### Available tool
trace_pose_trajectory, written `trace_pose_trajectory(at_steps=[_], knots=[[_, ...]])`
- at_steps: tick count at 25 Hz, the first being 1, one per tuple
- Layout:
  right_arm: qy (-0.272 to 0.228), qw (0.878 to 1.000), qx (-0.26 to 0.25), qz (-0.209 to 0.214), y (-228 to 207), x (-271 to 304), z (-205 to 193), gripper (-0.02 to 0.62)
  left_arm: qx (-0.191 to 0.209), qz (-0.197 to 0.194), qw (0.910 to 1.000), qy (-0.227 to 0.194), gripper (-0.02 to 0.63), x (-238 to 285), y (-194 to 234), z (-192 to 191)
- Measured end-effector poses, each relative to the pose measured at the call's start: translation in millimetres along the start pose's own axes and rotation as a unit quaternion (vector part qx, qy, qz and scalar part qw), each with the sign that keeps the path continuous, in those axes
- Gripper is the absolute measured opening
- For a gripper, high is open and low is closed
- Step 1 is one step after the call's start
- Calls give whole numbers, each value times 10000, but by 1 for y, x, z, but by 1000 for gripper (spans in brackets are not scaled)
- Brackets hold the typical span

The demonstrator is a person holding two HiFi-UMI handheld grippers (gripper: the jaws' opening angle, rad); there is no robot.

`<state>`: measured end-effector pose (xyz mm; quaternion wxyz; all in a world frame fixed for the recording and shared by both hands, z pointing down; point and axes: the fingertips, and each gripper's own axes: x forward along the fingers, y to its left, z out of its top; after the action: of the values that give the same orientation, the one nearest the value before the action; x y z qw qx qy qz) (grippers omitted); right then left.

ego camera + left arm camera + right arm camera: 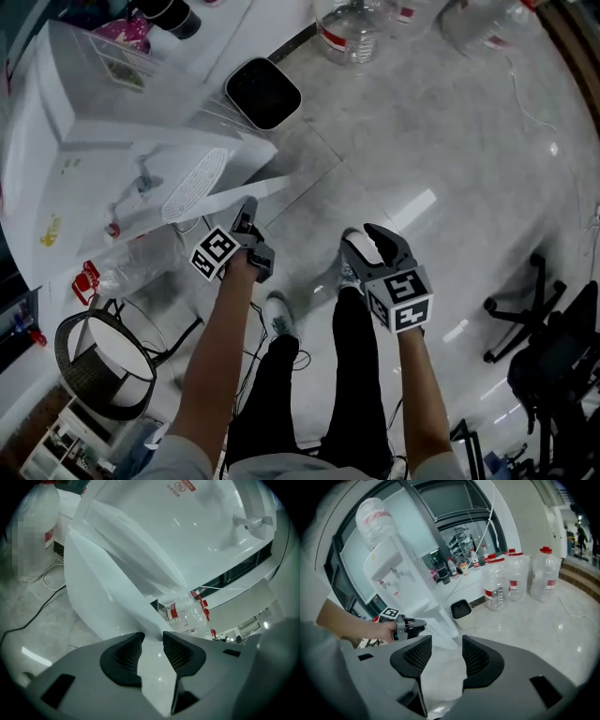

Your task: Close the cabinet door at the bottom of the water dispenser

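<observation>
The white water dispenser (84,141) stands at the upper left of the head view. Its bottom cabinet door (246,187) hangs open toward me. My left gripper (246,217) sits right at the door's free edge. In the left gripper view the door (108,597) runs down into the gap of my left gripper (152,646); the jaws stand wide and I see no pad pressing on it. Plastic bottles with red caps (187,613) lie inside the cabinet. My right gripper (375,246) hovers over the floor, open and empty (446,653), apart from the door.
A black bin (262,92) stands beside the dispenser. Large water bottles (352,33) line the far wall. A round stool (103,361) is at lower left, an office chair (553,337) at right. A cable (28,620) trails on the floor left of the door.
</observation>
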<state>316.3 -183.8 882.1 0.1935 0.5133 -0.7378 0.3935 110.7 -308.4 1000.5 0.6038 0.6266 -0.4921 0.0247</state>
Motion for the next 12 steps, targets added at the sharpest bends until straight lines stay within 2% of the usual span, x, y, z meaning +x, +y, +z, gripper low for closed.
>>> trace_pose_trajectory(at_steps=[3, 6, 9, 12], knots=[[50, 9999, -89, 13, -16, -1, 8, 230, -188, 41, 9993, -336, 151, 18, -9, 17], [97, 9999, -14, 91, -31, 2, 15, 230, -44, 30, 9977, -673, 150, 37, -27, 35], [151, 9997, -114, 145, -42, 6, 25, 230, 84, -91, 9965, -831, 152, 60, -46, 46], [165, 9995, -229, 157, -51, 7, 36, 230, 162, -54, 9946, -1026, 152, 74, -55, 59]])
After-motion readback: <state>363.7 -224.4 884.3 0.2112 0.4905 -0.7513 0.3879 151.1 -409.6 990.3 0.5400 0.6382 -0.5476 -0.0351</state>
